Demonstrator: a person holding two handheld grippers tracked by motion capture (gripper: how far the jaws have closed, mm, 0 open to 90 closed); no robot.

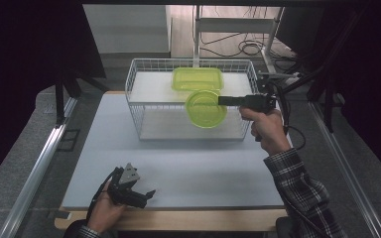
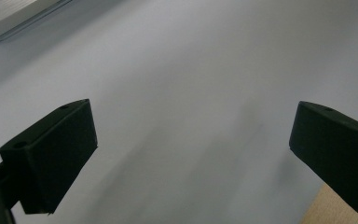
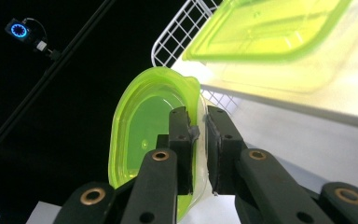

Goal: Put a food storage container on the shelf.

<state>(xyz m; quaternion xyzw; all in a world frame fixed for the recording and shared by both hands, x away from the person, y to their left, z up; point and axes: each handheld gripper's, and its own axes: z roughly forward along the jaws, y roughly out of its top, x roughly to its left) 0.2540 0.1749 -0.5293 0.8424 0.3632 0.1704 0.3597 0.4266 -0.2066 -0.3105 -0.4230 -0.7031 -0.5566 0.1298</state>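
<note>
One round green lid hangs in front of the white wire basket, pinched at its rim by the right gripper, tilted with its face toward the camera. A rectangular green container, probably lidded, lies long axis sideways on the basket's shelf. The left gripper rests open on the table.

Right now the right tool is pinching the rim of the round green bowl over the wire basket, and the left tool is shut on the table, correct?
Not quite. The left tool is open, as the left gripper view shows. The right tool does pinch the round green bowl over the wire basket.
</note>
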